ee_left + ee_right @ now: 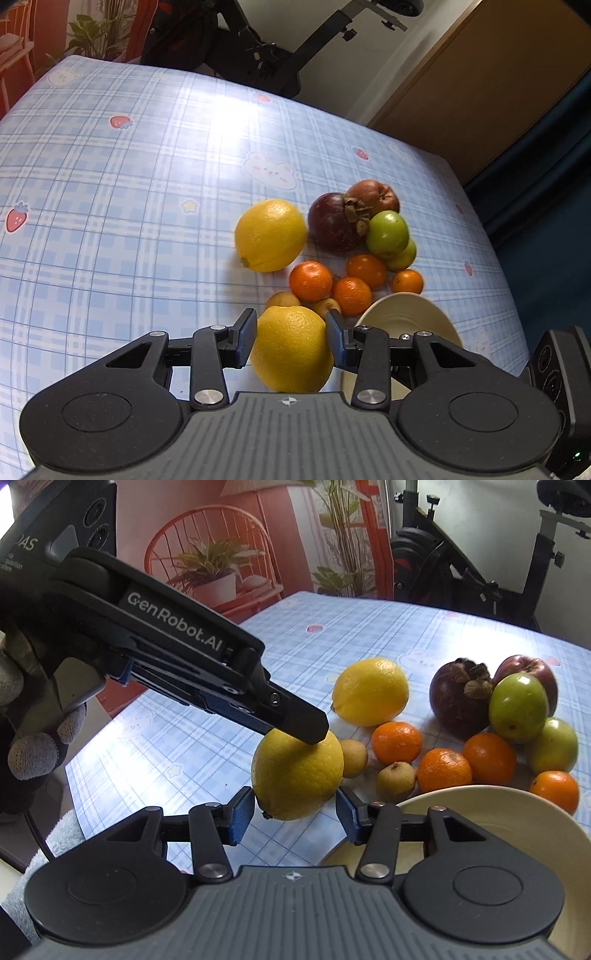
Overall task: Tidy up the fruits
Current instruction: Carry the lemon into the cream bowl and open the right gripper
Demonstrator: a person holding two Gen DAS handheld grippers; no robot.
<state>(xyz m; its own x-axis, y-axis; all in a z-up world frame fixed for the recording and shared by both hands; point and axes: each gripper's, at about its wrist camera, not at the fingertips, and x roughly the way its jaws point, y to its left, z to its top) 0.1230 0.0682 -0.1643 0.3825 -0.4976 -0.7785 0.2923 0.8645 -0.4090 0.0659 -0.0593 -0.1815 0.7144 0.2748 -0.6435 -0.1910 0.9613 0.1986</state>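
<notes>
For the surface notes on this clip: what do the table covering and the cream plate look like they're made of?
The table covering looks like wipe-clean plastic or coated cloth: a broad white glare sits on the blue plaid print and it lies smooth. The cream plate looks like glazed ceramic, possibly melamine: a thick rounded rim with a soft, even sheen. Neither can be settled from looks alone.
</notes>
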